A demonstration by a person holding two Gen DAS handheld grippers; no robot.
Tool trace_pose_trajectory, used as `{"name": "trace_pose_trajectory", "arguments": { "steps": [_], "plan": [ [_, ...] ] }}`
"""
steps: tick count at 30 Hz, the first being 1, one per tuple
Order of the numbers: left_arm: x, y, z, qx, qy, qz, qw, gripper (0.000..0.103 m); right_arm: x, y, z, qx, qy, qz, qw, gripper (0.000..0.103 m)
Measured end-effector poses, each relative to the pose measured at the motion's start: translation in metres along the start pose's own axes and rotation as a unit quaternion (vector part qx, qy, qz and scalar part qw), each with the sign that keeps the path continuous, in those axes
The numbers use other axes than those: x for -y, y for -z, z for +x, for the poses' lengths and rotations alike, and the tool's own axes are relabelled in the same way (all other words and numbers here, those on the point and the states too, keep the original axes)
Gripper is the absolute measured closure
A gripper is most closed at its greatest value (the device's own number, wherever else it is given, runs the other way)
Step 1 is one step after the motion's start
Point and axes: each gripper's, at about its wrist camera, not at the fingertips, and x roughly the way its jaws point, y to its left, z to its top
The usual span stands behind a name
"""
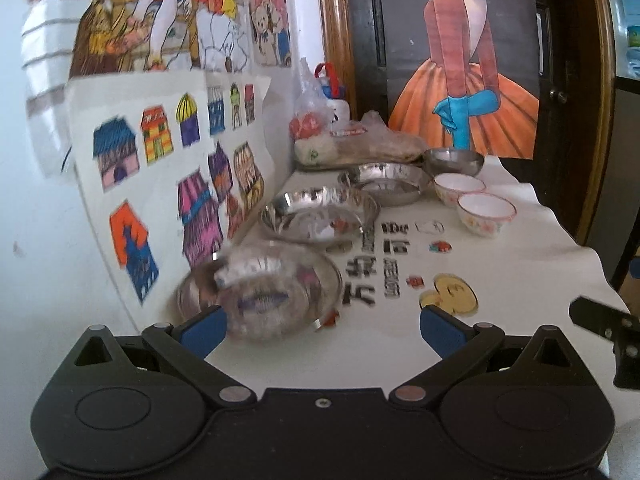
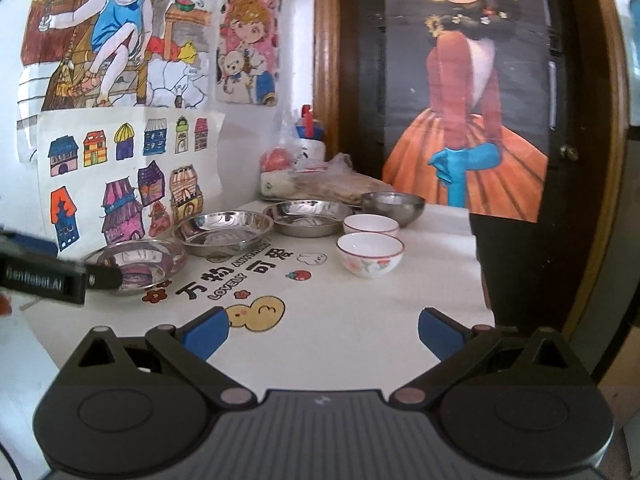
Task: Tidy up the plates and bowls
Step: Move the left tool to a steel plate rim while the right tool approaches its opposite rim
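Steel plates are laid in a row along the wall side of the white printed tablecloth (image 2: 360,344): a near plate (image 2: 134,263), a middle plate (image 2: 224,232) and a far plate (image 2: 308,218). Beyond the far plate, a steel bowl (image 2: 394,206) is set at the back of the table. Two white china bowls with red rims are placed to the right of the plates, the front bowl (image 2: 370,254) just ahead of the rear bowl (image 2: 371,226), and the two are seen almost touching.

The left gripper (image 1: 322,322) is held low over the cloth with its blue-padded fingers spread wide apart and nothing between them. The near plate lies just ahead of its left finger and is blurred in the left wrist view; whether the finger touches the rim cannot be told.

The right gripper (image 2: 322,326) is likewise held wide apart and empty, over the bare front part of the cloth, well short of the china bowls.

Plastic bags of food (image 2: 296,178) are piled in the back corner, and coloured drawings of houses (image 2: 128,176) are pinned to the wall beside the plates.
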Motion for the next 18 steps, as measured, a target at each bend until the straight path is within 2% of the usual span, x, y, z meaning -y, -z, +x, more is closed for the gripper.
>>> {"name": "trace_pose_trajectory", "arguments": {
  "steps": [12,18],
  "plan": [
    [-0.009,-0.065,0.045,0.016,0.002,0.02,0.9997,0.001,0.008,-0.036,0.042,-0.001,-0.063,-0.046,0.997,0.0],
    [-0.011,-0.098,0.073,0.02,0.009,0.001,0.9998,0.001,0.01,-0.053,0.063,-0.004,-0.107,-0.062,0.992,0.0]
  ]
}}
